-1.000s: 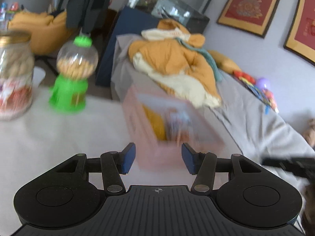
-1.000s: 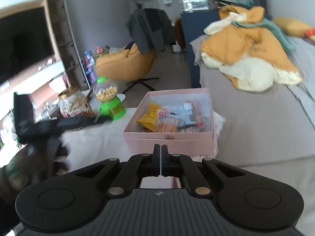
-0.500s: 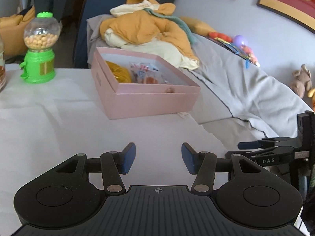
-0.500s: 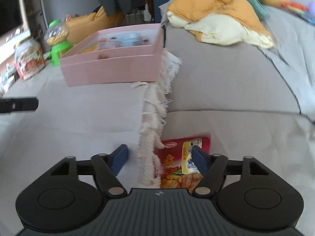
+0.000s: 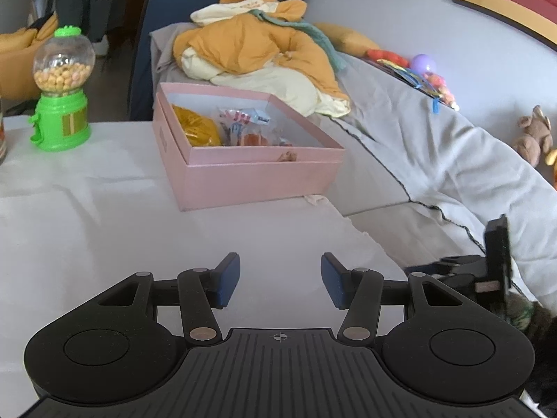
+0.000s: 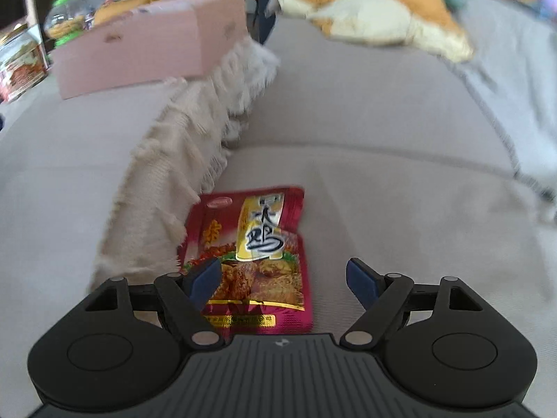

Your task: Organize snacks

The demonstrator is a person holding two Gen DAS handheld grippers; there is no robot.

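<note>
The right gripper [image 6: 282,280] was spread wide above the red packet [image 6: 256,261]; its near edge should be pinched. The left gripper [image 5: 280,278] was released, empty.

One pink box [image 5: 257,174], one red snack packet [image 6: 254,261], one green candy dispenser [image 5: 62,90], one teddy bear [image 5: 532,136].

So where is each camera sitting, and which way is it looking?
Left wrist: sits on the left gripper, above the white-clothed table, looking forward at the open pink box of snacks and the green candy dispenser; its own open fingers show, and the right gripper at the right edge.
Right wrist: sits on the right gripper, low over the grey sofa, looking down and forward at the red snack packet between its open fingers.
Both views share the pink box, the dispenser and the orange blanket.
</note>
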